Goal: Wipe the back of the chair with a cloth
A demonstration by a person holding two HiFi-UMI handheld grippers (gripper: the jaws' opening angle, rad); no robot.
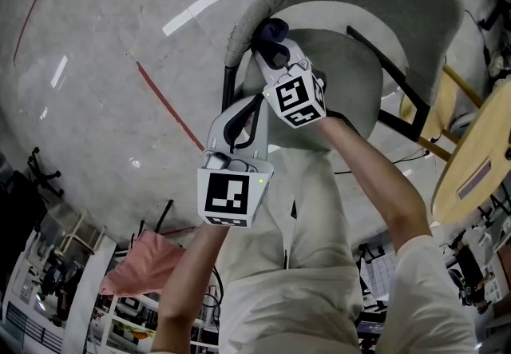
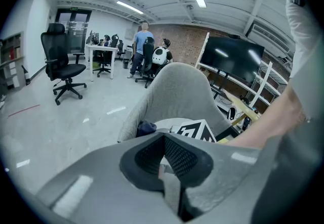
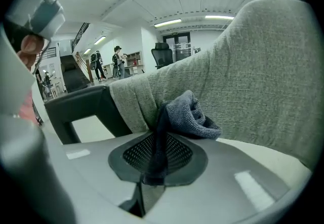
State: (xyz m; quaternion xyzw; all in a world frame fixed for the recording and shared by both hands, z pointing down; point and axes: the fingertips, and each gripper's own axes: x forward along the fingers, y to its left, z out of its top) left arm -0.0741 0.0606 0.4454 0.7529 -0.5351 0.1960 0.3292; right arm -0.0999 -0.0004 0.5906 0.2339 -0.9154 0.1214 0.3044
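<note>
Closest to me, my left gripper (image 2: 163, 160) hangs with jaws together on nothing, at seven o'clock from my right gripper (image 3: 154, 162). The right one is clamped on the blue cloth (image 3: 190, 114), which touches the grey chair back (image 3: 253, 76) at its twelve o'clock.

The cloth (image 3: 195, 114), a dark blue-grey knit, is bunched up, pinched in the right claw (image 3: 157, 139) and pressed against the chair back (image 3: 253, 66). That back is curved, upright and covered in grey woven fabric.
</note>
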